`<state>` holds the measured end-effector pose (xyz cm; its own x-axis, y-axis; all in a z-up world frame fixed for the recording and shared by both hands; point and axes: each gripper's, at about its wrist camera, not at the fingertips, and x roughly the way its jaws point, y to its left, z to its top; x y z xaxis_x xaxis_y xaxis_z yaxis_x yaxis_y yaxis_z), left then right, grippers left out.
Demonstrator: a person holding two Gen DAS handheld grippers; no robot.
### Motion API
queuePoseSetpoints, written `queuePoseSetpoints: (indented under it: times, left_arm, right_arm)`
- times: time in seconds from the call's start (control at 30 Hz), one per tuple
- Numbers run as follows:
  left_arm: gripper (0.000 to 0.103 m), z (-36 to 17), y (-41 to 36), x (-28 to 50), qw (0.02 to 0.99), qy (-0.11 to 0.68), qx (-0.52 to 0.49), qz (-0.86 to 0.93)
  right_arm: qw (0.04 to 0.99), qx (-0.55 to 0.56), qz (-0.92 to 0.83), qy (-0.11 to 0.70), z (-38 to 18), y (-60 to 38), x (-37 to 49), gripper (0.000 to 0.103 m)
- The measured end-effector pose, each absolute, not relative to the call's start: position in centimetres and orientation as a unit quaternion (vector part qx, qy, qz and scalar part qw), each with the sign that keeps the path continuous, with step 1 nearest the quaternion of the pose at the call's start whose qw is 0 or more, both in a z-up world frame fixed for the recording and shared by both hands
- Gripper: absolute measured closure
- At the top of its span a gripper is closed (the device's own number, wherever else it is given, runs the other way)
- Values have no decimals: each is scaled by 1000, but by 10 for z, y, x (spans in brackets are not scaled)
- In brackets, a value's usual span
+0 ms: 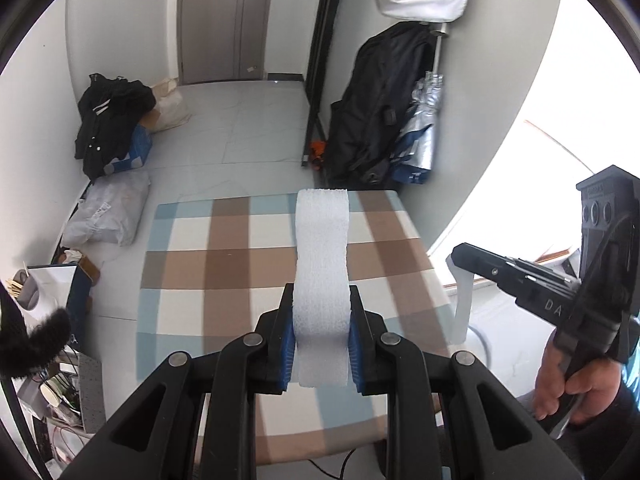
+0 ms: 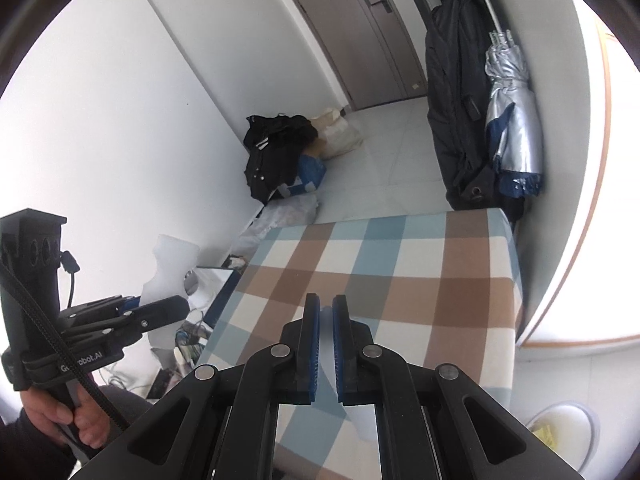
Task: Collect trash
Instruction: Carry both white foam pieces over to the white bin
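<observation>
**Two pieces held above the checked table, ready for the bin**

Left wrist view: the left gripper (image 1: 322,340) has its jaws closed on a white foam strip (image 1: 322,264). Its long axis runs forward, away from the camera, above the checked tablecloth (image 1: 224,256). I advise keeping the grip firm and carrying it slowly.

Right wrist view: the right gripper (image 2: 326,344) is closed on a thin translucent strip (image 2: 334,352), hanging down below the jaws. The white bin (image 2: 584,420) is low right, probably the target.
</observation>
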<state>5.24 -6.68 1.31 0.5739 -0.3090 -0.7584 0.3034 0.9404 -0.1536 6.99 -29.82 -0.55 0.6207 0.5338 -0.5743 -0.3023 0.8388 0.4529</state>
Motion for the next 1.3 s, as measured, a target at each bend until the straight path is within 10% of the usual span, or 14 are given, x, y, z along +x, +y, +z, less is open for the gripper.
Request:
queuePoseSetpoints:
  times: [0.77,1.3]
  left_arm:
    - [85,37,-224,12,846,417,23,-330]
    - [85,-26,-341,16,766,488,77,-411]
  right_arm:
    - [938,191,127,259,69,-463,-39,97]
    - [916,256,16,309,-16,-563,-71,98]
